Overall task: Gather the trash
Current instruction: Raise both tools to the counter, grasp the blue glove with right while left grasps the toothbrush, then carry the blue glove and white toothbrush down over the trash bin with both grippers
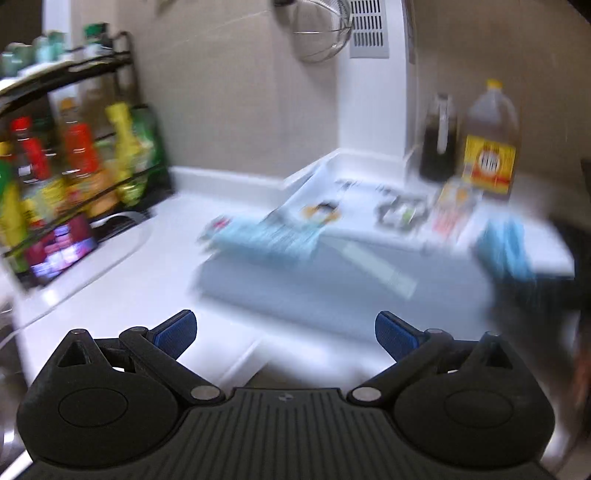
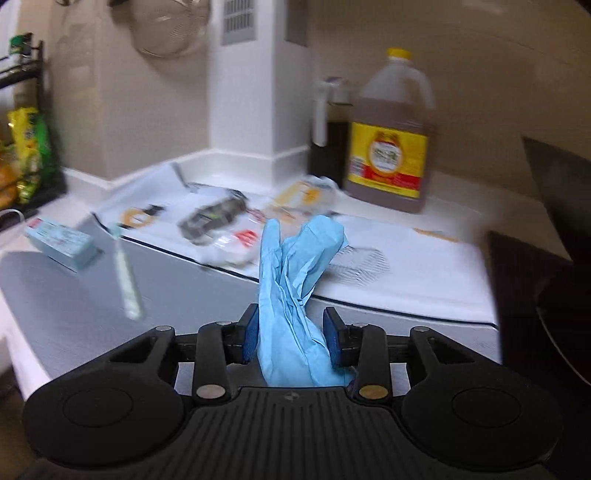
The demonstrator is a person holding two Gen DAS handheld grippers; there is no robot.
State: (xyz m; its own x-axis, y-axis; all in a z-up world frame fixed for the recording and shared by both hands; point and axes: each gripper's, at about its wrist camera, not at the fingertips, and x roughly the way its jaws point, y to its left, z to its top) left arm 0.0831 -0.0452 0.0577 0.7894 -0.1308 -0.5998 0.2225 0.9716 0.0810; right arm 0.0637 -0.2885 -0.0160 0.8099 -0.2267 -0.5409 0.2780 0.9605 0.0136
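Note:
A crumpled blue glove (image 2: 295,258) stands up between the blue pads of my right gripper (image 2: 291,332), which is shut on its lower part. The same glove (image 1: 506,247) shows blurred at the right of the left wrist view. My left gripper (image 1: 286,328) hangs open above the white counter (image 1: 129,288) with nothing between its fingers. On a white sheet over a grey box (image 2: 184,280) lie a light blue carton (image 2: 61,240), a clear wrapper with dark print (image 2: 214,218) and an orange-printed wrapper (image 2: 303,195). The carton (image 1: 266,240) lies ahead of the left gripper.
A big jug with a yellow label (image 2: 391,140) and a dark bottle (image 2: 328,136) stand at the back by a white column. A black rack of sauce bottles (image 1: 66,166) fills the left. A wire strainer (image 1: 321,29) hangs on the wall. A dark object (image 2: 546,277) borders the right.

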